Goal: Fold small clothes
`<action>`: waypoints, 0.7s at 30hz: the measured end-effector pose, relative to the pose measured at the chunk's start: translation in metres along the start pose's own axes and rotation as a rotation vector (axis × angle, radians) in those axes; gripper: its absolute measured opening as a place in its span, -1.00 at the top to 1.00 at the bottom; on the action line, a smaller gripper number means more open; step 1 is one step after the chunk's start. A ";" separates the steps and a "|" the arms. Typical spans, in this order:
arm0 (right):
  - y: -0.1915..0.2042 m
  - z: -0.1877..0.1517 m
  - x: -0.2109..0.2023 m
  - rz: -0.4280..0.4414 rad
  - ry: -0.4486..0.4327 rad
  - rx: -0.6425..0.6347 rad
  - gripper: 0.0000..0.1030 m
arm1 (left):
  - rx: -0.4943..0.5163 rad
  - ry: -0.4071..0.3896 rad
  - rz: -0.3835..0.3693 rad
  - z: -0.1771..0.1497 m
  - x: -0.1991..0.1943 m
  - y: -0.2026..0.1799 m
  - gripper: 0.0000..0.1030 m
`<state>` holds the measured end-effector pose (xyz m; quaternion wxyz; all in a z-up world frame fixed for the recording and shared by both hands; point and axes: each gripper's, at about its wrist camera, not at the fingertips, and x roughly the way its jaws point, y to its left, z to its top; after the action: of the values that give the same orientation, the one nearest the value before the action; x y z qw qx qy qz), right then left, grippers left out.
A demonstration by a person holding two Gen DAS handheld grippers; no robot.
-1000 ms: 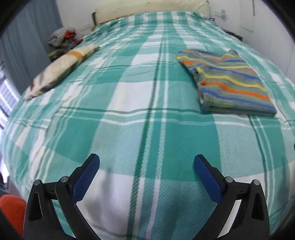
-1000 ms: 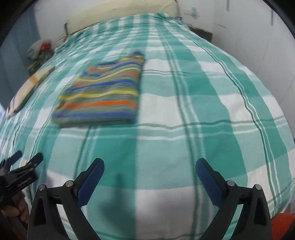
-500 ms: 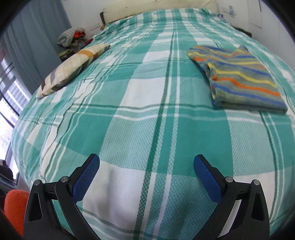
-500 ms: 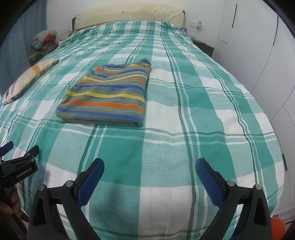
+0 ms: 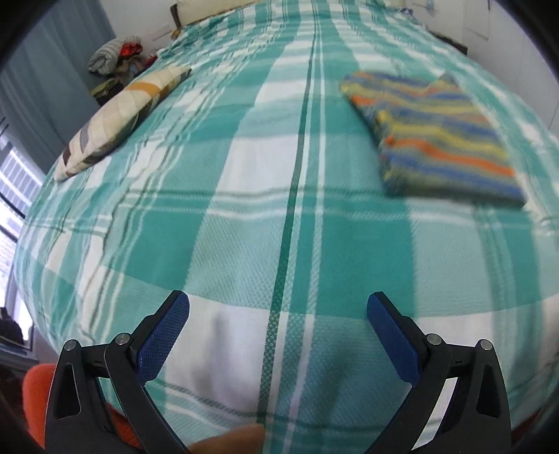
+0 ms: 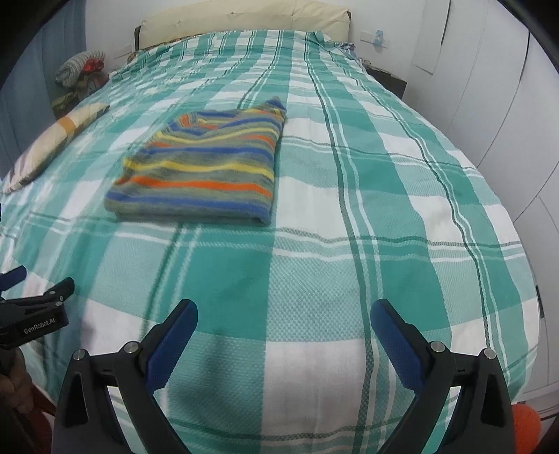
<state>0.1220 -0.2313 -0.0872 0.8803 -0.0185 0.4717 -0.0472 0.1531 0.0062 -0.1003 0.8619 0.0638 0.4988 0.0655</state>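
Note:
A folded striped garment [image 6: 206,167] in blue, yellow, orange and grey lies flat on the green-and-white checked bedspread [image 6: 314,279]. It shows at the upper right in the left wrist view, striped garment [image 5: 436,136]. My left gripper [image 5: 277,314] hangs open over the near end of the bed, well short of the garment, with nothing between its blue pads. My right gripper [image 6: 283,321] is also open and empty, near the foot of the bed. The left gripper [image 6: 31,307] appears at the left edge of the right wrist view, held by a hand [image 6: 15,387].
A patterned pillow [image 5: 122,115] lies along the bed's left side. A pile of clothes [image 5: 111,59] sits by the curtain at the far left. A cream headboard [image 6: 244,15] stands at the far end, white wardrobe doors [image 6: 506,104] to the right.
Both grippers have pulled back toward the foot of the bed and risen a little; the folded garment stays where it was. Both remain open.

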 end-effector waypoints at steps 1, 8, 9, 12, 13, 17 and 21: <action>0.000 0.006 -0.007 0.015 -0.003 0.009 -0.91 | -0.003 -0.018 -0.011 0.005 -0.010 0.001 -0.99; 0.013 0.047 -0.063 0.093 -0.087 0.022 -0.92 | -0.036 -0.125 -0.175 0.041 -0.081 0.005 -0.99; 0.017 0.051 -0.067 0.103 -0.098 0.015 -0.92 | -0.048 -0.115 -0.205 0.045 -0.082 0.006 -0.99; 0.028 0.053 -0.070 0.103 -0.108 -0.005 -0.92 | -0.058 -0.115 -0.203 0.047 -0.081 0.007 -0.99; 0.030 0.053 -0.069 0.102 -0.104 -0.006 -0.92 | -0.051 -0.113 -0.189 0.047 -0.080 0.006 -0.99; 0.030 0.051 -0.065 0.096 -0.093 0.006 -0.92 | -0.042 -0.112 -0.163 0.045 -0.076 0.005 -0.99; 0.030 0.053 -0.062 0.075 -0.097 -0.004 -0.92 | -0.039 -0.115 -0.148 0.047 -0.075 0.003 -0.99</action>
<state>0.1342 -0.1954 -0.0090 0.9032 -0.0049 0.4291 -0.0124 0.1568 -0.0060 -0.0127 0.8926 0.0135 0.4506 0.0075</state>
